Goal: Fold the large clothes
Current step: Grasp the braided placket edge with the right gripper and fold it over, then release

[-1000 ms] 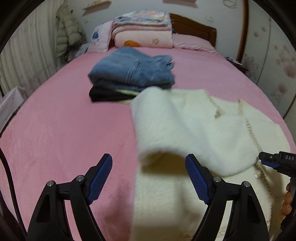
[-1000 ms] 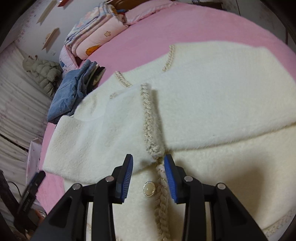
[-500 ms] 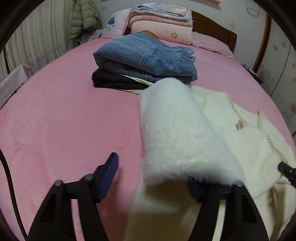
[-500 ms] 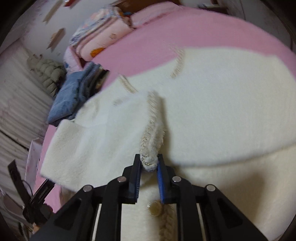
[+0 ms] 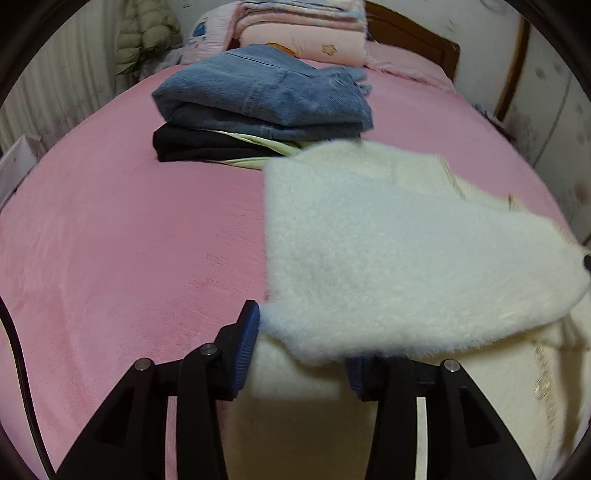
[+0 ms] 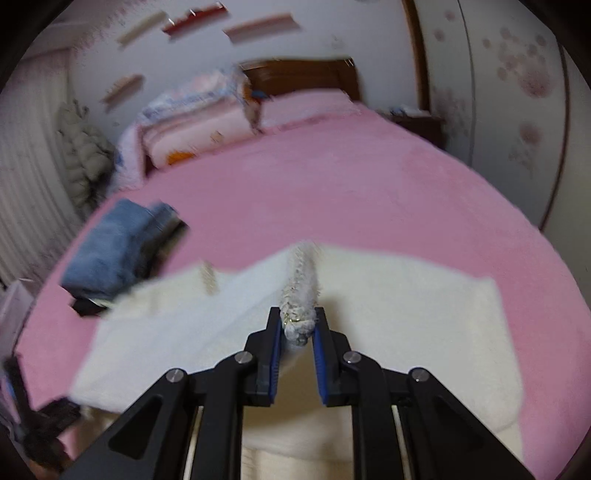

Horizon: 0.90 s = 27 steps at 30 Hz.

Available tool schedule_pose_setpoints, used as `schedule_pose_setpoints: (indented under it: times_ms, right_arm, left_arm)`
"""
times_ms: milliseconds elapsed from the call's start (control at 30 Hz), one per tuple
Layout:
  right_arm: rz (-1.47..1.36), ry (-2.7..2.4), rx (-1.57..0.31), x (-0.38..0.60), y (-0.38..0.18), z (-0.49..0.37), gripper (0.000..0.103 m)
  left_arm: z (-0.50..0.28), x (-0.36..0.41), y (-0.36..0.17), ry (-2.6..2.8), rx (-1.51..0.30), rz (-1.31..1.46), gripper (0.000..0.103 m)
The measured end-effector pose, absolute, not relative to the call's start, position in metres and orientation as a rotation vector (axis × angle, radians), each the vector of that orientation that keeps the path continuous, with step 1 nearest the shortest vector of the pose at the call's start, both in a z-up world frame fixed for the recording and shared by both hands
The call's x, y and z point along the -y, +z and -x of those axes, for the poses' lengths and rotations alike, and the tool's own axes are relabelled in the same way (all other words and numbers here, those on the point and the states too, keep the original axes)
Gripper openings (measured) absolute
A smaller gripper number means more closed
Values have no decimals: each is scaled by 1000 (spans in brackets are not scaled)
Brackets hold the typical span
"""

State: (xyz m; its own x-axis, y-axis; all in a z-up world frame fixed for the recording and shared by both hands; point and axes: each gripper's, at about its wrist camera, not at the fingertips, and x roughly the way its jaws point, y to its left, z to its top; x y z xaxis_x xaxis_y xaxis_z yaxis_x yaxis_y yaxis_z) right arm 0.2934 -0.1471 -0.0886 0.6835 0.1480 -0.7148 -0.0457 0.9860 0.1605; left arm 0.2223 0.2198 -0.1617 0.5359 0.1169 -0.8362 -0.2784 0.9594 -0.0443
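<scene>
Across the left wrist view, a pink bed (image 5: 110,240) fills most of the scene, and a fluffy cream cardigan (image 5: 406,251) lies over its right half, one thick fold of it raised off the layer beneath and hanging over the left gripper (image 5: 301,345). That gripper's jaws stand partly apart with the lifted edge of the fold between them; its left blue pad touches the fleece, but its right pad is mostly buried under the pile, so whether the jaws truly pinch the cloth cannot be told. Beyond the cardigan sit folded blue jeans (image 5: 266,92) stacked on a black garment (image 5: 192,146), with folded pink quilts (image 5: 303,37) near the wooden headboard (image 5: 413,48) and a pale green puffer jacket (image 5: 144,33) hanging at the wall. From the right wrist view, blurred by motion, the right gripper (image 6: 298,332) has its jaws drawn close and clamped on the cardigan's (image 6: 406,295) braided front trim (image 6: 301,291), which rises as a ridge from the cloth and runs away from the pads. Only this view shows the trim being held, the full far edge of the cardigan against the pink bed (image 6: 351,184), and the left gripper (image 6: 40,417) as a dark shape at the lower left corner; the jeans (image 6: 110,247) appear here to the left, small and smeared.
</scene>
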Motion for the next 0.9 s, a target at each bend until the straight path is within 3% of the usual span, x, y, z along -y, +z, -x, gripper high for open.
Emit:
schedule_pose_setpoints:
  times_ms: [133,200,267,333,467,900]
  right_arm:
    - [-178,80,-1078,165,-168,-291,18]
    - [-201,81,-1050,171,-163,-280,27]
    - [-202,58,-1048,175,-154,-276,37]
    - [-229,71,-1023,182,-139,-276,40]
    - [-256,101,-993,191,-117,-283,50]
    - [-205,139,-1041,156,-146,-366,53]
  left_arm:
    - [-219,-213,-166,196,-1043,94,57]
    - [-212,-219,-163,141,-1083,122,67]
    - [-206,-225,-156,59,-1107,171,70]
    - [-202,-231,-144,-11,-1102,210,71]
    - [-207,-245,-117,-30,-1017,256,89]
    - [-321,-265,-184,118,-1137,341,90]
